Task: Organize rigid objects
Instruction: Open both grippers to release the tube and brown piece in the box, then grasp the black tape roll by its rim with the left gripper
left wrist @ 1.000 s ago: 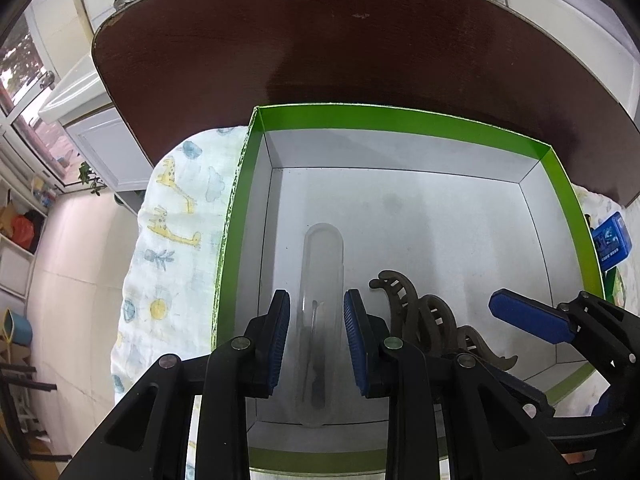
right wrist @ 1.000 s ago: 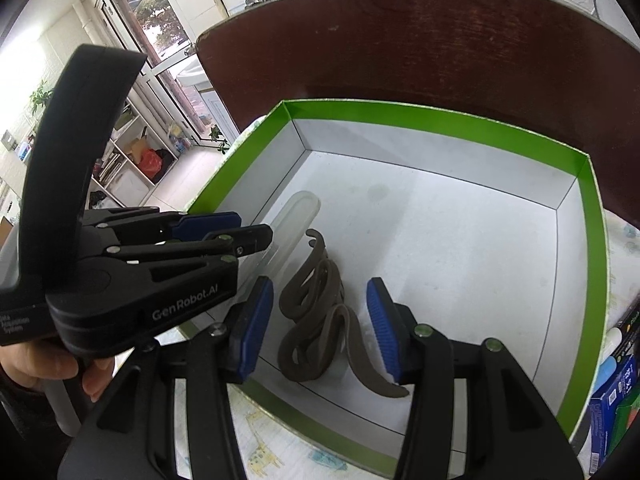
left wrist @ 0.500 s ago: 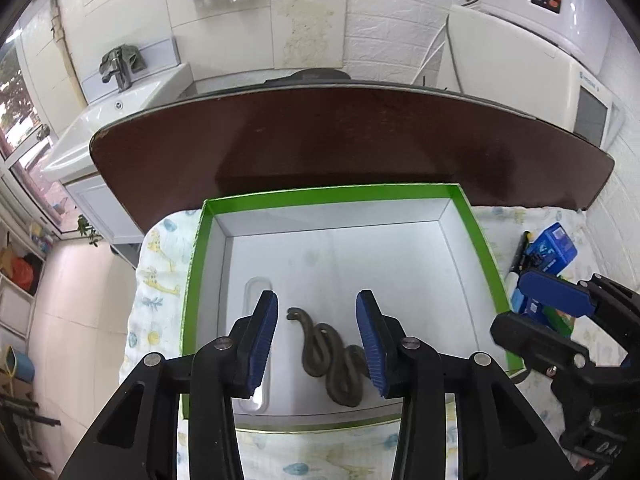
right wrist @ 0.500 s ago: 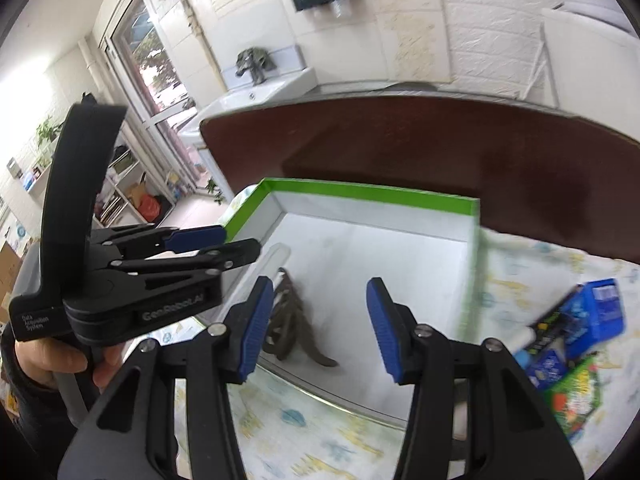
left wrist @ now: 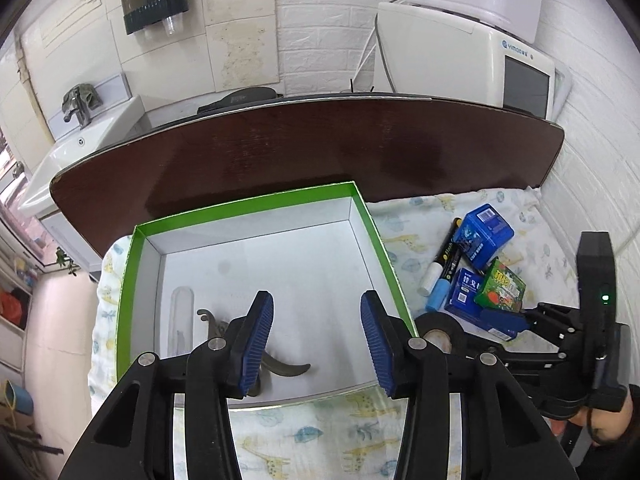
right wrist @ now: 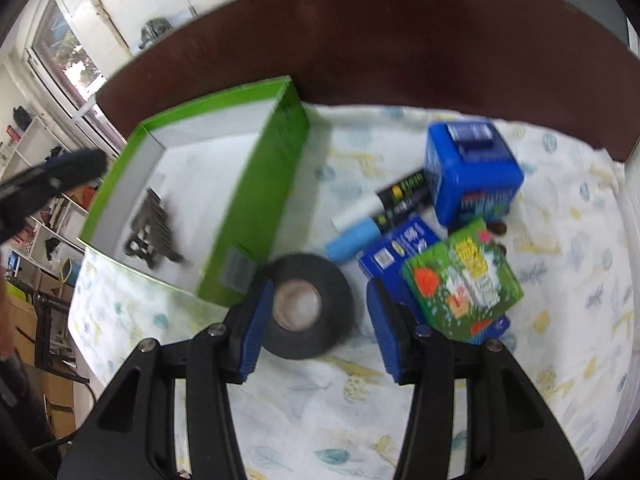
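Left wrist view: the left gripper (left wrist: 316, 344) hangs above the near edge of the green-rimmed, white-lined cardboard box (left wrist: 372, 224), its blue-padded fingers (left wrist: 256, 340) spread wide and holding nothing. Inside the box, by the left wall, lies a clear plastic tube (left wrist: 180, 324), and just beside it a brown curved hair clip (left wrist: 284, 368), partly hidden behind the left finger. The box sits on a white cloth printed with giraffes (left wrist: 312, 436), spread over a dark brown wooden table (left wrist: 304, 148). Right of the box: a blue cube-shaped box (left wrist: 486, 236), black markers with pale caps (left wrist: 444, 272), a green printed packet (left wrist: 500, 288). The right gripper (left wrist: 500, 320) shows at the right edge, side-on, near that pile.

Right wrist view, blurred: the right gripper (right wrist: 316, 324) has its fingers wide apart on either side of a black roll of tape (right wrist: 308, 304), which lies flat on the cloth just outside the box's right wall (right wrist: 264, 208); whether the pads touch the roll, I cannot tell. The green packet (right wrist: 464, 288) sits just beside the right finger, the blue cube box (right wrist: 472, 172) behind it.
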Motion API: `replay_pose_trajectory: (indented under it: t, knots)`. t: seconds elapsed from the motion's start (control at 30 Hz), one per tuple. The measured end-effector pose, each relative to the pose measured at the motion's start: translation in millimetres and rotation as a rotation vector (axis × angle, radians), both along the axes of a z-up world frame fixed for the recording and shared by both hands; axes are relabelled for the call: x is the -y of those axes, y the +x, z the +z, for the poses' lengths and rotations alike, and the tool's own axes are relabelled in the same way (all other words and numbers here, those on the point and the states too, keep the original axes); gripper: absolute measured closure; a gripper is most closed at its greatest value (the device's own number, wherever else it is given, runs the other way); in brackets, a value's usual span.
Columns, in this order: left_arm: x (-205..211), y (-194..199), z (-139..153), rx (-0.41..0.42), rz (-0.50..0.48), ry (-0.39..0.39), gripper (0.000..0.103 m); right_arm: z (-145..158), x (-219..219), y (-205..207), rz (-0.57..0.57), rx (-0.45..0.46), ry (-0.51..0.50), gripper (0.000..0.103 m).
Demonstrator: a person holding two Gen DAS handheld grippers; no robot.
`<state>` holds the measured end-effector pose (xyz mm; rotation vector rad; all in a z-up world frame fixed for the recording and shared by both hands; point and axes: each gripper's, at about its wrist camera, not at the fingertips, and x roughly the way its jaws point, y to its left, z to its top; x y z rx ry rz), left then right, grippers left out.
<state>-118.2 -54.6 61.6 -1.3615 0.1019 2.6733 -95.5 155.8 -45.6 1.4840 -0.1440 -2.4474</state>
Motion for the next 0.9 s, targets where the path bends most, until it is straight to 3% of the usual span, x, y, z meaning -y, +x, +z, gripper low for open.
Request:
replay_pose_trajectory:
  t: [0.23, 0.4, 0.43, 0.47, 0.63, 0.8, 0.9]
  knots:
    - [-16.7, 27.9, -4.4, 0.015, -0.042, 0.030, 0.057, -21.2, 6.6, -5.7, 0.004, 0.056, 0.012, 0.055]
    - [-24.8, 58.0, -21.4, 0.085, -0.064, 0.080, 0.057, -31.4, 6.0, -13.7, 0.012, 0.074, 0.000, 0.057]
    - [-26.7, 63.5, -25.1, 0.097, -0.065, 0.087, 0.057, -31.4, 6.9, -14.7, 0.021, 0.076, 0.005, 0.060]
    - [-28.5, 67.6, -28.3, 0.105, -0.065, 0.096, 0.057, -31.2, 8.5, -15.6, 0.035, 0.069, 0.018, 0.073]
    - [-39.7, 69.0, -54.2, 0.179, -0.070, 0.146, 0.057, -29.5, 11.7, -7.9, 0.109, 0.072, 0.024, 0.074]
    - [-51.2, 63.2, -80.9, 0.248, -0.072, 0.176, 0.057, -32.1, 1.6, 18.9, 0.163, 0.116, -0.038, 0.074]
    - [-61.7, 64.2, -87.8, 0.268, -0.090, 0.190, 0.057, -30.7, -5.8, 35.9, 0.175, 0.131, -0.094, 0.068]
